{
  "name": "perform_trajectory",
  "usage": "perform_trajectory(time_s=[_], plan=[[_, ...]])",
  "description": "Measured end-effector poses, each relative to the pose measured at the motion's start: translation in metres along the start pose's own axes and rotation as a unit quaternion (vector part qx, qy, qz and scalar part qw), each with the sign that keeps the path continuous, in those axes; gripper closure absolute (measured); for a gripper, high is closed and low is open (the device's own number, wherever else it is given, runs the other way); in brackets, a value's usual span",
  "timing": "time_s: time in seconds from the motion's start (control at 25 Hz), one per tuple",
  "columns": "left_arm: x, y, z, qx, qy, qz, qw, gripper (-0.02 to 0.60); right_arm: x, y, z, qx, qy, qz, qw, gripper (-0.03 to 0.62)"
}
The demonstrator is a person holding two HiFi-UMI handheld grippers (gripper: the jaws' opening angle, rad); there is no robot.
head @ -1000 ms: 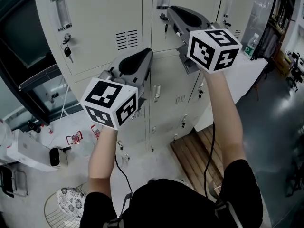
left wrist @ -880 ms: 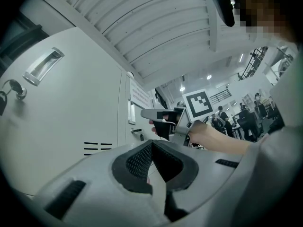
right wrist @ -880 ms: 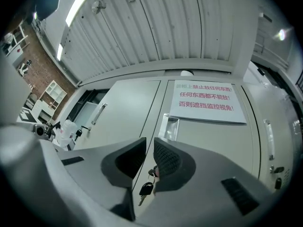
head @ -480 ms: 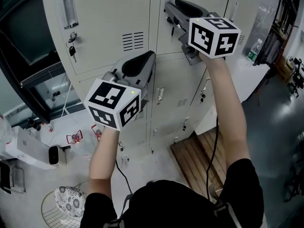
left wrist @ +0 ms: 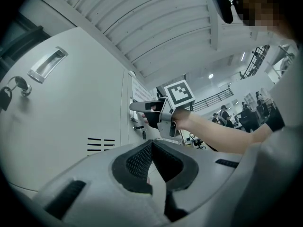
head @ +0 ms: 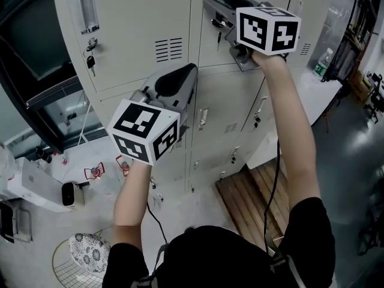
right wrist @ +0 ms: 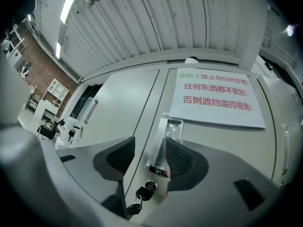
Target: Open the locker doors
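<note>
While the right gripper's jaws are opening, the shiny pull handle is sitting between their ribbed black pads, on the upper middle locker door, above its lock and hanging keys. That arm is reaching up, nearly straight. The left gripper is hovering lower beside the grey steel lockers, its jaws pressed together on nothing.

Pale cream on the locker doors. Black and white squares on the marker cubes. Grey on the left gripper and right gripper, with black dotted pads. White on the far sign, with green and red letters. Black on the keys. Brown on the wood boards, near right.
</note>
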State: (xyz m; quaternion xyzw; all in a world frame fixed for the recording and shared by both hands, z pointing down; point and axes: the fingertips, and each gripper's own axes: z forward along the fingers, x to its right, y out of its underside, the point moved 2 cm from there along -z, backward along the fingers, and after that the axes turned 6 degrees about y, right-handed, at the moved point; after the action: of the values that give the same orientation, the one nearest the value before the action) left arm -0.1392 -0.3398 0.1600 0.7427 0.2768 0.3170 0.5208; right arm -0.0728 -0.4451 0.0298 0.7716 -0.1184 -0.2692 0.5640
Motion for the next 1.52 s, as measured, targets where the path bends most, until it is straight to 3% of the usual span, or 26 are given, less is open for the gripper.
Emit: perform_trajectory(time_s=[0.88,1.52], plan=[[0.005,0.003,-0.014,-0.007,-0.003,-0.003,1.0,0.566,-0.004,-0.001,0.012,-0.028,0.003,0.017,0.999,0.399],[0.025,0.005,-0.01,-0.009,0.024,-0.009,0.9996,0.566,-0.011,-0.014,-0.029,-0.011,0.01,0.007,1.0,0.399]])
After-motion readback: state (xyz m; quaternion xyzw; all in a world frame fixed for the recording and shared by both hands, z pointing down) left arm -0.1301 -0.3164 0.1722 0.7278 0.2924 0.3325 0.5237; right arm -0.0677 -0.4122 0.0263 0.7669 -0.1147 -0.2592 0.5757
